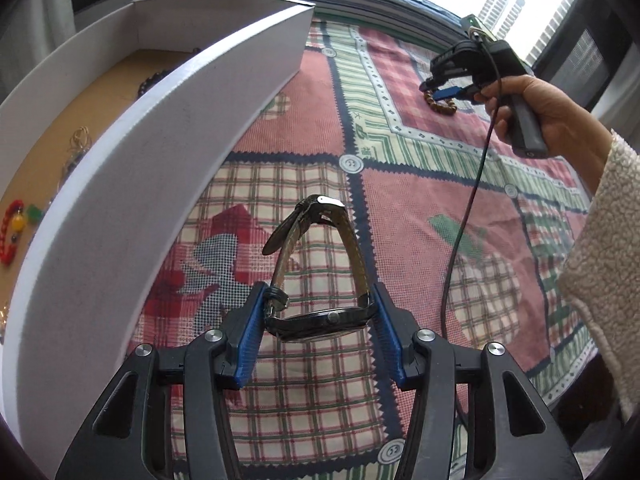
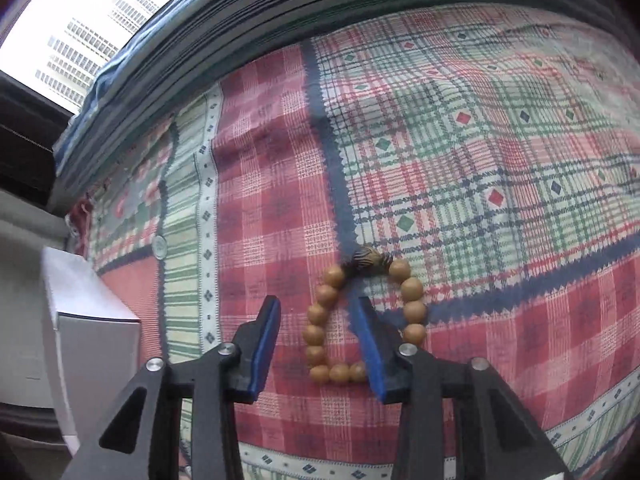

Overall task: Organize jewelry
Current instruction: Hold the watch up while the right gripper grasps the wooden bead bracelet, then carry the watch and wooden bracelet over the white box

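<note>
A dark wristwatch (image 1: 320,320) with a brown leather strap hangs above the plaid cloth, and my left gripper (image 1: 320,308) is shut on its case. To its left stands a white box (image 1: 132,168) with a brown floor. Far right, a hand holds my right gripper (image 1: 438,90) down on a wooden bead bracelet (image 1: 442,106). In the right wrist view that bracelet (image 2: 320,320) lies flat on the cloth. My right gripper (image 2: 318,304) straddles its left strand, one finger inside the loop and one outside. A gap shows between the pads and the beads.
Inside the box lie a red bead bracelet (image 1: 12,232), a green piece (image 1: 34,213), silver rings (image 1: 80,140) and dark beads (image 1: 152,80). A black cable (image 1: 468,216) trails from the right gripper across the cloth (image 1: 420,240). The box corner (image 2: 92,320) shows at the right wrist view's left.
</note>
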The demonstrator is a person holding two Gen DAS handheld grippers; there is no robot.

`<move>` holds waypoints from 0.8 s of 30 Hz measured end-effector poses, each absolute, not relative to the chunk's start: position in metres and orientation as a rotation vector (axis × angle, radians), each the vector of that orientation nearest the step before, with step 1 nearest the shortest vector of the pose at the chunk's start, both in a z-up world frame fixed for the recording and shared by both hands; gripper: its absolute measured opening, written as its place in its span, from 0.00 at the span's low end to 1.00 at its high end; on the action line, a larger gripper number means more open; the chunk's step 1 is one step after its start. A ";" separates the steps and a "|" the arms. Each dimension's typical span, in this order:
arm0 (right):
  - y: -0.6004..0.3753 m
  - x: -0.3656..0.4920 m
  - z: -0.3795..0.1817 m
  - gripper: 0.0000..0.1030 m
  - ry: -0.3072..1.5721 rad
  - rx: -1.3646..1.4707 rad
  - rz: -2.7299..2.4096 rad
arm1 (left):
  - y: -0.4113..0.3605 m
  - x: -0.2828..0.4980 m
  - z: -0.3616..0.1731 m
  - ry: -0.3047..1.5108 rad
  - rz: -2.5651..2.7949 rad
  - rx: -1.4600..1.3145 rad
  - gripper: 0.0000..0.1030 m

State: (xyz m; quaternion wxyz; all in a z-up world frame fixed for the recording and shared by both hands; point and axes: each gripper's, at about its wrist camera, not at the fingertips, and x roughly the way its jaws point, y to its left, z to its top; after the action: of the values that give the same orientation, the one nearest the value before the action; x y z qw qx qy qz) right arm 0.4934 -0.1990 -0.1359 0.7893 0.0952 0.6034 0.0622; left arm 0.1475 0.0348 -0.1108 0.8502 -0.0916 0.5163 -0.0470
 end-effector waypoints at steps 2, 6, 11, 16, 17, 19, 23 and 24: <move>-0.188 0.487 -0.135 0.12 1.268 0.101 0.117 | 0.037 0.145 -0.110 1.088 -0.101 -0.198 0.51; -0.203 0.464 -0.113 0.11 1.213 0.244 0.254 | 0.037 0.139 -0.099 1.064 -0.105 -0.194 0.51; -0.214 0.411 -0.055 0.11 1.141 0.258 0.432 | 0.038 0.129 -0.073 1.028 -0.135 -0.215 0.51; -0.180 0.355 0.015 0.11 1.063 0.220 0.623 | 0.064 0.112 -0.028 0.976 -0.160 -0.248 0.51; -0.170 0.343 0.028 0.11 1.047 0.214 0.664 | 0.074 0.109 -0.018 0.964 -0.147 -0.251 0.51; -0.140 0.327 0.049 0.11 1.019 0.197 0.743 | 0.100 0.106 0.000 0.944 -0.110 -0.261 0.51; -0.069 0.303 0.073 0.12 0.993 0.174 0.885 | 0.164 0.108 0.020 0.912 0.051 -0.260 0.51; -0.051 0.299 0.074 0.12 0.995 0.169 0.919 | 0.180 0.110 0.020 0.910 0.093 -0.261 0.51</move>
State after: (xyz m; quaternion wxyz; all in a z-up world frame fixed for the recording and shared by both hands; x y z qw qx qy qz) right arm 0.2985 -0.0511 0.0743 0.7760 0.0780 0.4596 0.4248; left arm 0.1103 0.1805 0.0203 0.8889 -0.1257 0.4382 0.0447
